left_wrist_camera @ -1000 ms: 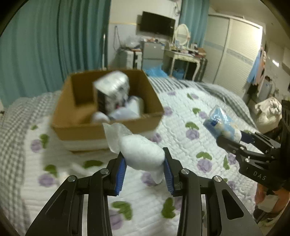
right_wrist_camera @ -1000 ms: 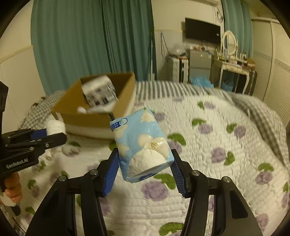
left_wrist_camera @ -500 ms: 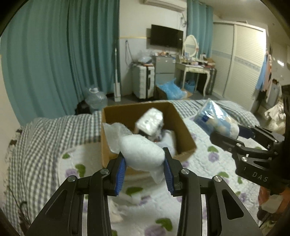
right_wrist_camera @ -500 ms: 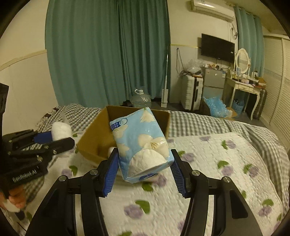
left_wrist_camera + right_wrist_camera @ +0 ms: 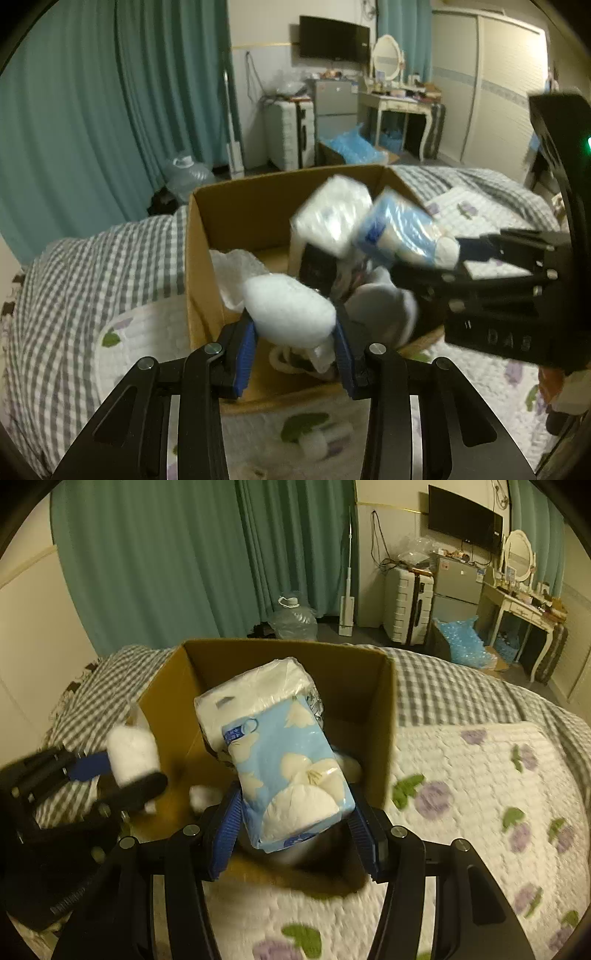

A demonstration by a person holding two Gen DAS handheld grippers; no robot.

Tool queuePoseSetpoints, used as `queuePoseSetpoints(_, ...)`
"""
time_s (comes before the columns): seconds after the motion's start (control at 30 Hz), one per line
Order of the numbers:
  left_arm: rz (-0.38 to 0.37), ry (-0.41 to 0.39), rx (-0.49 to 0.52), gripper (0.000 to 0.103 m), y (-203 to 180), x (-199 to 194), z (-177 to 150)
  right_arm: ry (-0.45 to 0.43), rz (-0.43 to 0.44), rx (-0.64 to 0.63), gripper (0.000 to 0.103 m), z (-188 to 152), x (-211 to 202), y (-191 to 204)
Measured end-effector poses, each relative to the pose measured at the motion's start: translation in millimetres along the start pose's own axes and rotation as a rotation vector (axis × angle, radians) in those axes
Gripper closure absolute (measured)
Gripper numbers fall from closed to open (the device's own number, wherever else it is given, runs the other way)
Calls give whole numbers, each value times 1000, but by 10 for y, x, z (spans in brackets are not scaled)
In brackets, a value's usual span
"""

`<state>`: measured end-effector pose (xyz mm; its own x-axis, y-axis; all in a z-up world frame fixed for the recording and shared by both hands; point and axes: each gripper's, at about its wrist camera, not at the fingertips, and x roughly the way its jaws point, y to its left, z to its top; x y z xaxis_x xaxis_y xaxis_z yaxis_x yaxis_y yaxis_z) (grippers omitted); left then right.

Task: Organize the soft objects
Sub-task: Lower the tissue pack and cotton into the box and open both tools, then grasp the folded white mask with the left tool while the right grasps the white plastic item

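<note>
Left gripper (image 5: 293,349) clamped on a white foam wad (image 5: 290,310), held above the near left part of the open cardboard box (image 5: 236,218) on the bed (image 5: 480,775). Right gripper (image 5: 293,829) clamped on a blue tissue pack (image 5: 291,771) printed with white shapes, poised over the box interior at 3 o'clock of the foam wad in the left wrist view. Inside the box: a white wrapped pack (image 5: 251,698) propped at 12 o'clock of the blue tissue pack, plus further pale soft items, blurred.
</note>
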<state>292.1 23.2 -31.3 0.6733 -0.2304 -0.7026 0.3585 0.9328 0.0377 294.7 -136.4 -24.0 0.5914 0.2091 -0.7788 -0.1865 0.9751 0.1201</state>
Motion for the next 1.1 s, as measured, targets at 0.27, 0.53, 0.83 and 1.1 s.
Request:
queuePoseSetpoints(0.27,25,-21,17,54,-87,195,109,-26,51,21,47,290,418,-74)
queuePoseSetpoints(0.53,80,-25,-41,35,-94,174,169,-185,26,37,19,284,-139,-279)
queuePoseSetpoints(0.83,85,-199,-36,35,-269,-891,273,-297,-26,22,12,150,-1123,-242)
queuePoseSetpoints(1.1,125,-401,-43,27,-317,-2159,202,-424,-50,-9,2,-52,-2215,91)
